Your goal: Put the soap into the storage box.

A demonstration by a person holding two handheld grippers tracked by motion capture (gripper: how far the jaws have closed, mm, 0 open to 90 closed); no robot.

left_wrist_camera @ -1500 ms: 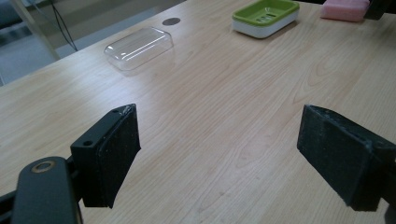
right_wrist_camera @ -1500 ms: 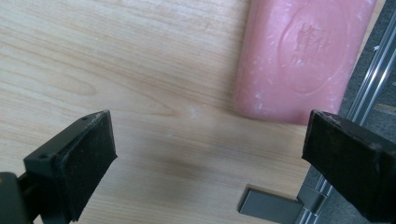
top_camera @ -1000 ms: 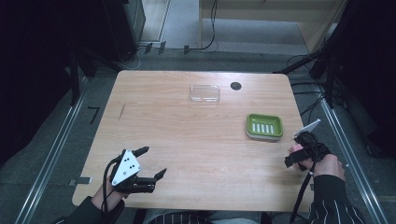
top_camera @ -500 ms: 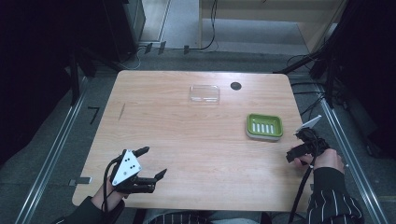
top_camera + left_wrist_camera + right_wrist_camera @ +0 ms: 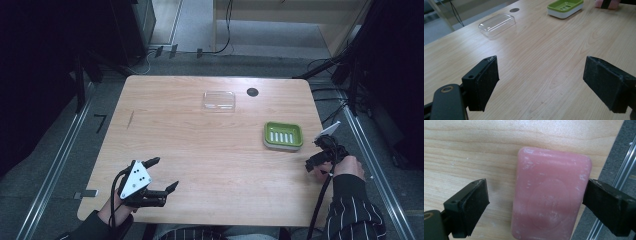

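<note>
The right gripper (image 5: 534, 202) hangs over the pink soap bar (image 5: 551, 195), which lies flat on the wooden table (image 5: 200, 145) at its right edge, close to the drop onto the grey floor. The bar sits between the two black jaws, its long axis running away from the camera along the line of the jaws, so they straddle its short width. The jaws have just been closing. The one on the edge side is at or almost at the bar's side, while the other still shows a strip of bare wood, so the soap is framed but not yet clamped. In the high view this gripper (image 5: 325, 152) is just beside the green soap dish (image 5: 283, 135), which lies toward the table's middle. I judge a short carry that way would follow the grip. The left gripper (image 5: 160, 175) rests at the near left corner, jaws wide apart on nothing, well away from the soap. Farther back are a clear plastic lid (image 5: 219, 99) and a small dark hole (image 5: 252, 92) in the tabletop.
</note>
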